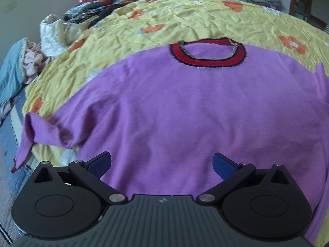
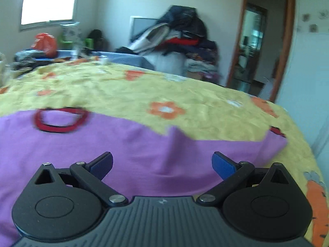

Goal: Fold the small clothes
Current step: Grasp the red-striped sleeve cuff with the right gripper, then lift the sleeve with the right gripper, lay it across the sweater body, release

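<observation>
The left gripper (image 1: 162,164), low in the left wrist frame, has its two blue-padded fingers spread wide with nothing between them, poised above the lower body of the purple knitted sweater with a red and black ribbed collar (image 1: 185,113); it probably stands open like this so that it can come down on the hem and pinch it. The right gripper (image 2: 162,164) is likewise parted and empty at the bottom of the right wrist frame, aimed over the sweater's right side, where a raised crease runs up the fabric. The sweater lies spread flat across the middle of both frames, collar (image 1: 207,51) toward the top, a layout that suits folding since body and sleeves are all reachable. One sleeve (image 1: 37,131) trails to the left edge of the left wrist frame and droops over the bedside, so it will likely need bringing in first. Under the garment is the crumpled yellow bedspread with orange flowers (image 1: 164,22), serving as the work surface. Beyond it, at the upper centre of the right wrist frame, a heap of dark mixed clothes (image 2: 181,37) is stacked, well apart from the sweater.
</observation>
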Tool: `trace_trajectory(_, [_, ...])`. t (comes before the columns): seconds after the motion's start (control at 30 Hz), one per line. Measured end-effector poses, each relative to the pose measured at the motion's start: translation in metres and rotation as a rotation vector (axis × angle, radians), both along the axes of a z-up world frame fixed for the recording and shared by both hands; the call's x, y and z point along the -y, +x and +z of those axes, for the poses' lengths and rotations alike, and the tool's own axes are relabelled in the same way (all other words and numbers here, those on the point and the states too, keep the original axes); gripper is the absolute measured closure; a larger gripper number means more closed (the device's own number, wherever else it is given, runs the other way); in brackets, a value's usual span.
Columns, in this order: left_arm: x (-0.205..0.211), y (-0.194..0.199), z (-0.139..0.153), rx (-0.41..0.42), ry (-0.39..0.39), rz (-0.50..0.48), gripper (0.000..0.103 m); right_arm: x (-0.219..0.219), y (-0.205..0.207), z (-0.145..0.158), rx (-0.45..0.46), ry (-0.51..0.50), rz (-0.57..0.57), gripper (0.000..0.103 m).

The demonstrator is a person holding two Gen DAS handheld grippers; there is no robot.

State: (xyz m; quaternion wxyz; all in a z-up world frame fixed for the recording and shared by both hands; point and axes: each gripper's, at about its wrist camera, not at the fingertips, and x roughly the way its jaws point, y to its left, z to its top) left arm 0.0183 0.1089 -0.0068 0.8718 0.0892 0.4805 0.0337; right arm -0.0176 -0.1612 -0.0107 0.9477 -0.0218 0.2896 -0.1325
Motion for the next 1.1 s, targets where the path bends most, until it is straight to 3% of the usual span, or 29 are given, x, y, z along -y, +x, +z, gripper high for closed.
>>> trace_trajectory(0.1, [0.009, 0.002, -0.005, 0.021, -0.038, -0.016, 0.000, 0.071, 0.013, -0.018, -0.081, 0.036, -0.064, 0.000])
trace_trajectory(0.2, [0.017, 0.005, -0.011, 0.048, -0.095, -0.023, 0.000, 0.157, 0.020, -0.026, -0.097, 0.089, -0.162, 0.000])
trace_trajectory(0.3, [0.024, 0.007, -0.014, 0.070, -0.117, -0.047, 0.000, 0.245, 0.023, -0.028, -0.061, 0.255, -0.220, 0.000])
trace_trajectory(0.4, [0.033, 0.009, -0.019, 0.041, -0.100, -0.096, 0.000, 0.315, 0.036, -0.035, -0.074, 0.445, -0.288, 0.000])
trace_trajectory(0.47, [0.038, 0.008, -0.021, 0.031, -0.086, -0.108, 0.000, 0.337, 0.052, -0.033, -0.096, 0.486, -0.317, 0.000])
trace_trajectory(0.67, [0.043, 0.008, -0.028, 0.011, -0.066, -0.111, 0.000, 0.335, 0.119, -0.026, -0.171, 0.349, -0.311, 0.001])
trace_trajectory(0.73, [0.043, 0.011, -0.032, -0.001, -0.068, -0.113, 0.000, 0.334, 0.136, -0.031, -0.196, 0.329, -0.319, 0.013])
trace_trajectory(0.77, [0.043, 0.012, -0.033, -0.005, -0.067, -0.112, 0.000, 0.332, 0.144, -0.034, -0.217, 0.321, -0.319, 0.033])
trace_trajectory(0.8, [0.043, 0.013, -0.035, -0.010, -0.068, -0.109, 0.000, 0.330, 0.151, -0.038, -0.248, 0.297, -0.336, 0.043])
trace_trajectory(0.87, [0.040, 0.014, -0.036, -0.019, -0.081, -0.106, 0.000, 0.334, 0.155, -0.042, -0.282, 0.246, -0.356, 0.041])
trace_trajectory(0.9, [0.037, 0.014, -0.037, -0.023, -0.088, -0.105, 0.000, 0.335, 0.156, -0.043, -0.286, 0.237, -0.346, 0.049])
trace_trajectory(0.93, [0.035, 0.014, -0.037, -0.026, -0.095, -0.108, 0.000, 0.334, 0.152, -0.041, -0.281, 0.235, -0.333, 0.064])
trace_trajectory(0.97, [0.032, 0.014, -0.038, -0.028, -0.098, -0.111, 0.000, 0.335, 0.146, -0.037, -0.275, 0.236, -0.332, 0.093])
trace_trajectory(1.1, [0.020, 0.016, -0.040, -0.037, -0.111, -0.109, 0.000, 0.341, 0.117, -0.025, -0.240, 0.264, -0.342, 0.096])
